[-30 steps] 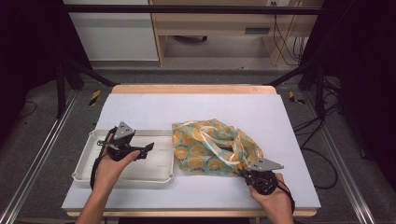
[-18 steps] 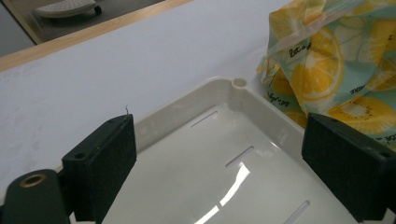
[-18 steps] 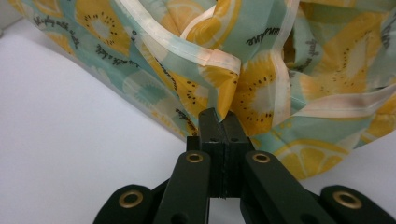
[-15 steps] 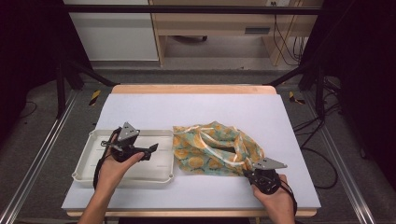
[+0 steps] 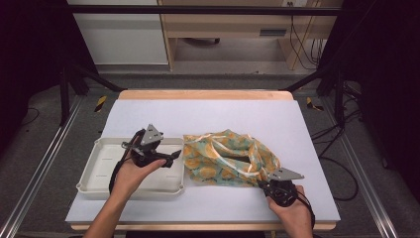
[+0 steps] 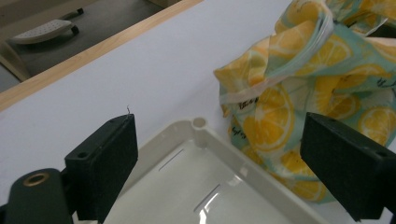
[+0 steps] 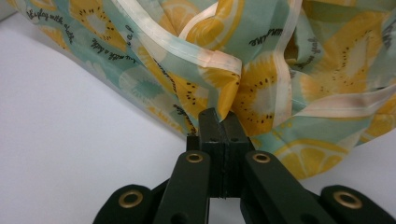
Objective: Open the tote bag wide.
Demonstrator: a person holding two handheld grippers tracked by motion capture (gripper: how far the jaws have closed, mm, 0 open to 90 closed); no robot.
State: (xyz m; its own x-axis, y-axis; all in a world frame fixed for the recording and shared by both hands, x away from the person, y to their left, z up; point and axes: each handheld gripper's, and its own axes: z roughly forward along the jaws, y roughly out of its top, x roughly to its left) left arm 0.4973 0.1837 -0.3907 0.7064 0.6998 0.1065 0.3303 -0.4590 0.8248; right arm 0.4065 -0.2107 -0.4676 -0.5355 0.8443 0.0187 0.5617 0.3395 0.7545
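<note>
**A:** Since a second ago my left gripper (image 5: 171, 157) has slid right across the tray (image 5: 99, 171) toward the lemon-print cloth (image 5: 225, 158). The right one hasn't budged.

**B:** Holding anything?

**A:** Left jaws are wide apart, nothing between them. My right gripper (image 7: 219, 123) is clenched on a fold of the cloth's near edge. Cloth's bunched up mid-bench (image 5: 208, 116), just beside the tray.

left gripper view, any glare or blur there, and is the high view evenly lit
Left gripper view: bright glare streaks on the tray floor, the near jaws slightly soft, the cloth sharp. High view: the table is evenly lit with soft shadows, its surroundings fall off to near black at both sides.
</note>
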